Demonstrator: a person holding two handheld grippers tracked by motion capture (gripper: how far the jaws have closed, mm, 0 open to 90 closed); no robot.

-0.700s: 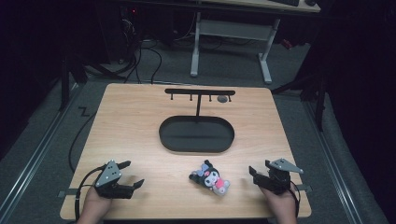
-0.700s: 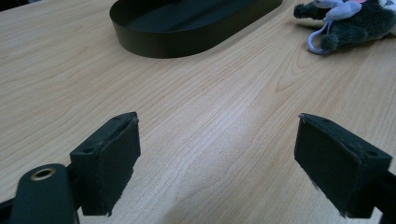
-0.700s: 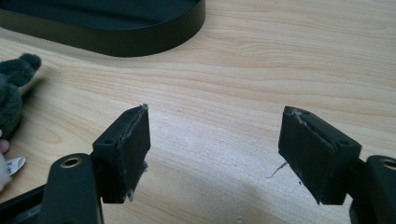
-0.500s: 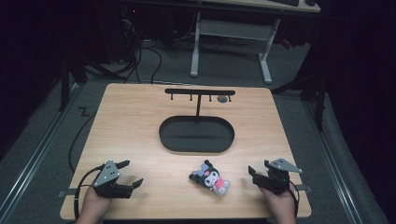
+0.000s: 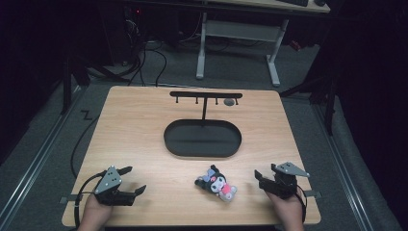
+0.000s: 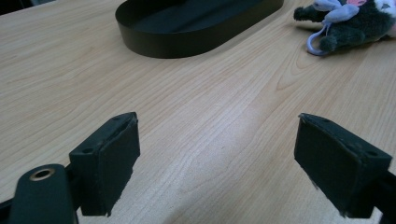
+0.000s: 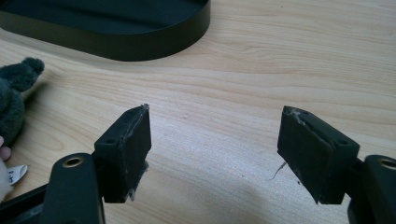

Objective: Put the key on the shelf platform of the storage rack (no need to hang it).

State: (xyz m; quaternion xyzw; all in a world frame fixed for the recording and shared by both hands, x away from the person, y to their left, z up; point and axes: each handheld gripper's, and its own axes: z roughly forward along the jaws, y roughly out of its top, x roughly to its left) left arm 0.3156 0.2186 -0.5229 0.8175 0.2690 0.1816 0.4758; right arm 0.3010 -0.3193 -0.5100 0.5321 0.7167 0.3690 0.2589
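2 claws agape: left claw (image 5: pixel 135 180), right claw (image 5: pixel 263 171) | plush toy (image 7: pixel 11 105) edge-cropped

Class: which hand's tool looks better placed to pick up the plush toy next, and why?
Probably the right tool: it sits open nearer the plush toy. The left tool, also open, has more bare table to cross.

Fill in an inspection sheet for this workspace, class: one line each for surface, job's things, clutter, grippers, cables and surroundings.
Surface: wooden table, bare around the items.
Job's things: plush toy lying near the front edge; black oval tray with a hook stand behind it.
Clutter: nothing seen.
Grippers: left gripper and right gripper, both open, holding nothing.
Cables: cable trailing off the table's left side.
Surroundings: dark floor, white desk legs behind.
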